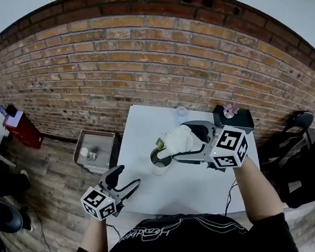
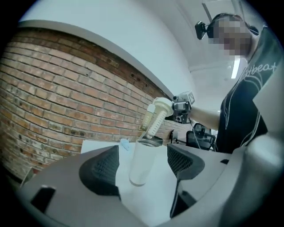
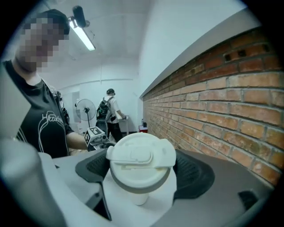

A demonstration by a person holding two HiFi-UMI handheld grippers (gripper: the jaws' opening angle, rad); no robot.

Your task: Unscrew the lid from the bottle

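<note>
R gripper jaws clamped on white lid, lid above open bottle mid-frame on bench, L gripper lower left, jaws apart.

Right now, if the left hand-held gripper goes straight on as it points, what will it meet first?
Probably the white bottle, open-topped, which stands centred ahead of its open jaws. How far ahead is unclear.
</note>
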